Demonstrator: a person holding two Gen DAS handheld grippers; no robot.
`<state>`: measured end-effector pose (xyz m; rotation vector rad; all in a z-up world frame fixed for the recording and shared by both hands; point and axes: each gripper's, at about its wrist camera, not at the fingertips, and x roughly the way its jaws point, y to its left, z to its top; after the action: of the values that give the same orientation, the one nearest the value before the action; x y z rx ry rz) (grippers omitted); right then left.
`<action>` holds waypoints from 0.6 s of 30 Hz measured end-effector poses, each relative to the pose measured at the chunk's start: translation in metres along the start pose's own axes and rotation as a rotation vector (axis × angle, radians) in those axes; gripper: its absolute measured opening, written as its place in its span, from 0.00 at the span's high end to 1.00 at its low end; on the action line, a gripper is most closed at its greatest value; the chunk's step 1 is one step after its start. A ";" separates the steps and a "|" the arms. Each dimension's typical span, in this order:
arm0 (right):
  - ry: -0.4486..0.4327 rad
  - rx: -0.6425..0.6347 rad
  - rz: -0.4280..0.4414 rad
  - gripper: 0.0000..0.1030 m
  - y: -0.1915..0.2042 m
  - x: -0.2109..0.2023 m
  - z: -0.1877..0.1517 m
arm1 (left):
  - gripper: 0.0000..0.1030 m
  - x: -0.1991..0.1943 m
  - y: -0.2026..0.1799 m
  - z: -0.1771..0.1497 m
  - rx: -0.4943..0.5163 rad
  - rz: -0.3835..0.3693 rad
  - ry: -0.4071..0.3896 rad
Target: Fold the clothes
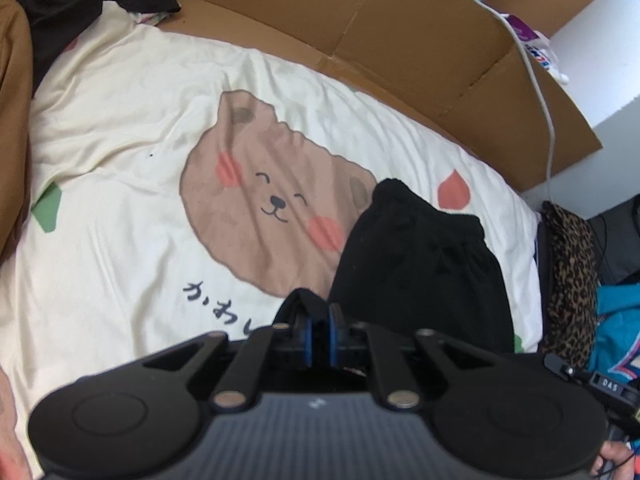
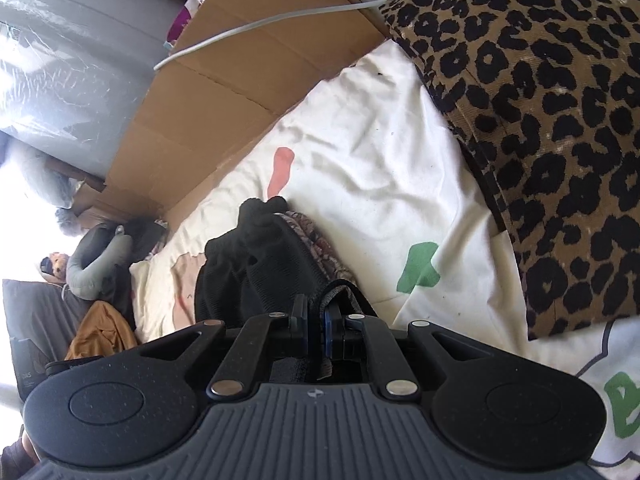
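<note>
In the left wrist view, a tan garment [image 1: 14, 120] filled the far left edge of the frame. Beside it, a cream bedsheet [image 1: 120, 128] with a brown bear print [image 1: 264, 200] covered the bed across the middle. Low in the centre, the left tool [image 1: 320, 320] had its blue pads nearly together, pinching a fold of the black garment [image 1: 416, 264], which spread over the sheet to the right of the bear. A flattened cardboard sheet [image 1: 360, 20] ran along the top of the frame, with a white cable [image 1: 540, 92] crossing it at the upper right. A leopard-print cloth [image 1: 572, 272] lay at the right edge, just beside the bed.

In the right wrist view, a grey neck pillow [image 2: 96, 264] sat at the left, by the head of the bed. In the centre, the black garment [image 2: 256, 264] rose in a bunched heap on the sheet, and the right tool [image 2: 316, 316] was clamped nearly closed on its near edge, grey lining showing at the pads. The leopard-print cloth [image 2: 552, 140] filled the upper right.
</note>
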<state>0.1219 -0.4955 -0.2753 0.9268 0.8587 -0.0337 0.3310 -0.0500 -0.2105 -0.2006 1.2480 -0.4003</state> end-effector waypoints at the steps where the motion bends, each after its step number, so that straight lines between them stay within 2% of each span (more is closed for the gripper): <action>1: 0.002 -0.006 -0.006 0.94 0.001 0.002 0.001 | 0.92 0.002 0.000 0.002 -0.003 -0.002 -0.003; 6: 0.014 -0.020 -0.032 0.94 -0.003 0.011 0.005 | 0.92 0.020 0.005 0.005 0.007 -0.003 0.004; 11: 0.026 -0.025 -0.041 0.91 -0.008 0.017 0.008 | 0.91 0.037 0.017 0.007 -0.086 -0.017 0.016; 15: 0.000 -0.079 -0.046 0.86 -0.001 0.009 0.005 | 0.86 0.046 0.026 0.009 -0.140 -0.025 0.061; 17: -0.016 -0.082 -0.042 0.71 -0.001 0.003 0.004 | 0.83 0.040 0.025 0.013 -0.115 -0.005 0.059; 18: -0.031 -0.080 -0.042 0.68 -0.002 -0.001 0.005 | 0.80 0.036 0.025 0.015 -0.098 0.006 0.061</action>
<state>0.1233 -0.5005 -0.2742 0.8311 0.8446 -0.0497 0.3596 -0.0428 -0.2463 -0.2695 1.3291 -0.3424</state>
